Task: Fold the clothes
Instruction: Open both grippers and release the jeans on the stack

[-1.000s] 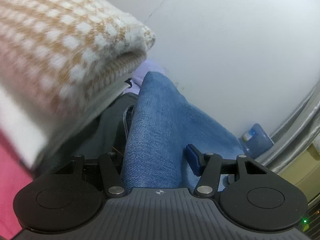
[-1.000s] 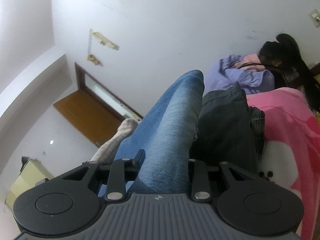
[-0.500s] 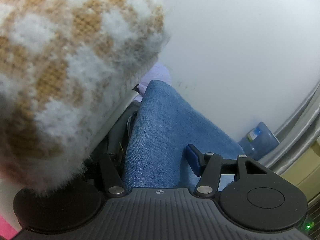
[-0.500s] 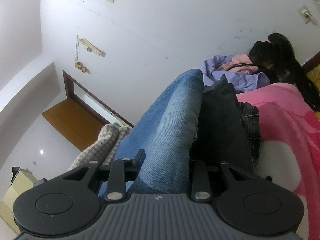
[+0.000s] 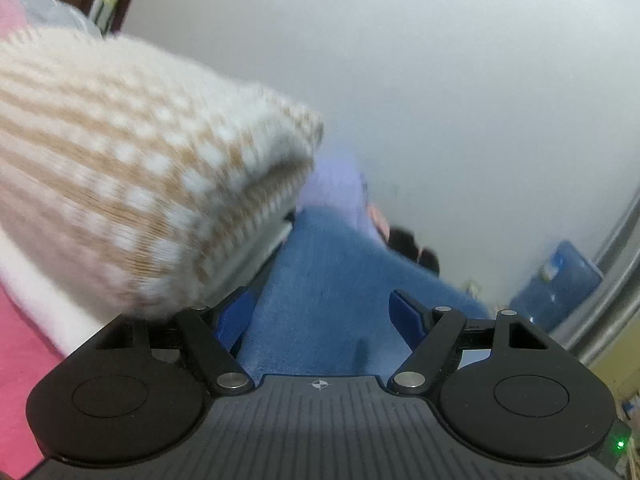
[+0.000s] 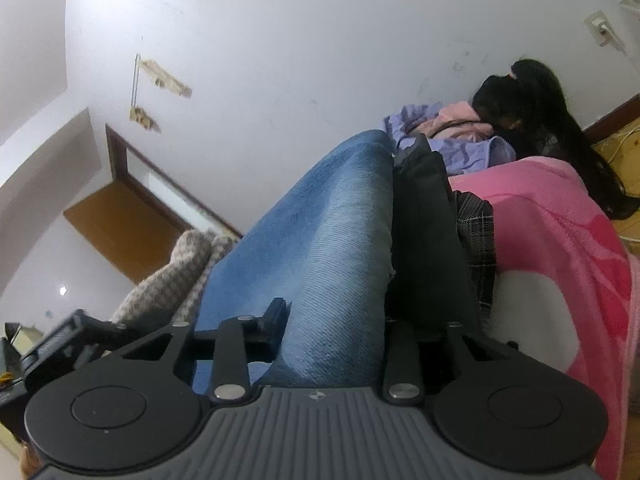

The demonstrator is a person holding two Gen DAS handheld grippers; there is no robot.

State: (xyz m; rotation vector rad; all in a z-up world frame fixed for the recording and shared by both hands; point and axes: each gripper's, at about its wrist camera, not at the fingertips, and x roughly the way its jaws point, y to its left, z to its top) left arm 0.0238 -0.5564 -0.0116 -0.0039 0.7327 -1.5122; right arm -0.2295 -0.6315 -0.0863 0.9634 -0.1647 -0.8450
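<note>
A folded pair of blue jeans (image 5: pixel 332 280) lies on top of a clothes pile and runs away from both cameras. My left gripper (image 5: pixel 320 314) straddles its near end. The jaws are opening, and the blue pads (image 5: pixel 408 316) stand clear of the denim. From the other side, my right gripper (image 6: pixel 334 314) has the jeans (image 6: pixel 332 220) filling the gap between its fingers. Its jaws are opening, with the left finger (image 6: pixel 278 308) still against the cloth and the right finger hidden behind a dark garment (image 6: pixel 424 240).
A folded beige-and-white checked sweater (image 5: pixel 140 184) looms close at the left. A plaid garment (image 6: pixel 476 224) lies beside the dark one on a pink blanket (image 6: pixel 560 240). A person in a lilac jacket (image 6: pixel 460 144) lies by the wall. A blue water jug (image 5: pixel 560 284) stands at the right.
The left pads have spread apart off the jeans. The sweater that filled the left view half a second ago has drawn back. The right fingers have parted slightly.
</note>
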